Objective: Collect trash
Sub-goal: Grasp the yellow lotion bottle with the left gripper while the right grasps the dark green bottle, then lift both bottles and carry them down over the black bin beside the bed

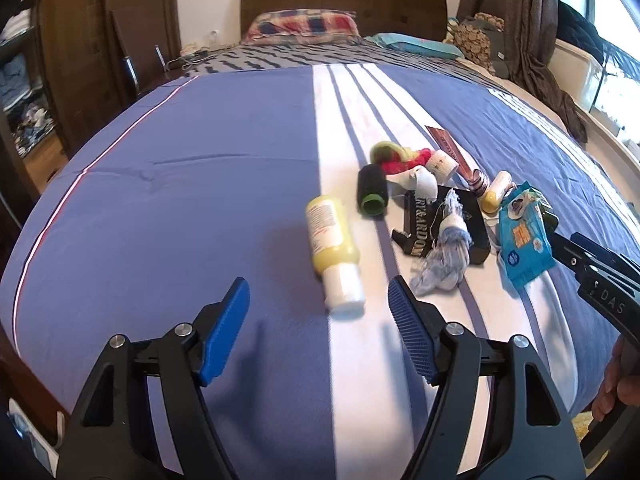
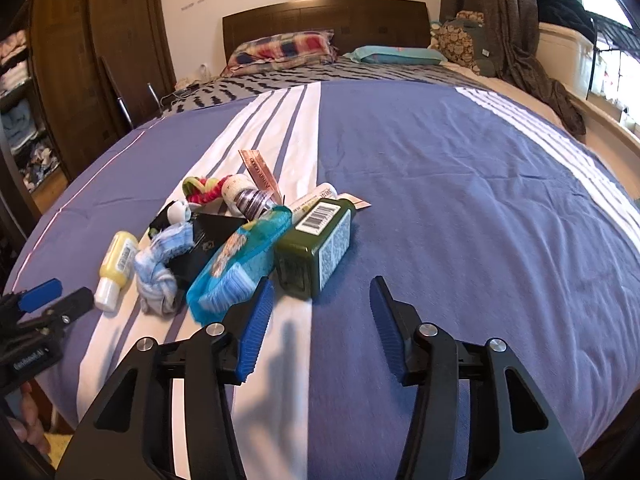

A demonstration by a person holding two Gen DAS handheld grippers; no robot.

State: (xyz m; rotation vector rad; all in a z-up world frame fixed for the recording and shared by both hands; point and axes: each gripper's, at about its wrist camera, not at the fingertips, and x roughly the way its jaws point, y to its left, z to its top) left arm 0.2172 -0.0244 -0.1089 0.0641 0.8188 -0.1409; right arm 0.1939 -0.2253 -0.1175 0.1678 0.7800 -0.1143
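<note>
Hovering with our left gripper (image 1: 318, 320) open and empty, we face the yellow bottle (image 1: 334, 250) lying cap-first just ahead; rightward, our right gripper (image 2: 320, 312), also open, nears the green bottle (image 2: 316, 246) lying lengthwise.

Daylight enters from a window (image 1: 612, 12) at about two o'clock in both views, blown out to white glare. The bed (image 1: 160, 200) is evenly bright; the wardrobe (image 1: 72, 60) at ten o'clock sits dim. Soft shadows of each tool fall on the cover just ahead of the fingers. Slight motion blur smears the yellow bottle (image 1: 332, 240) and the blue packet (image 2: 240, 264). Fisheye distortion bows the bed's edges, and the corners vignette to black.
</note>
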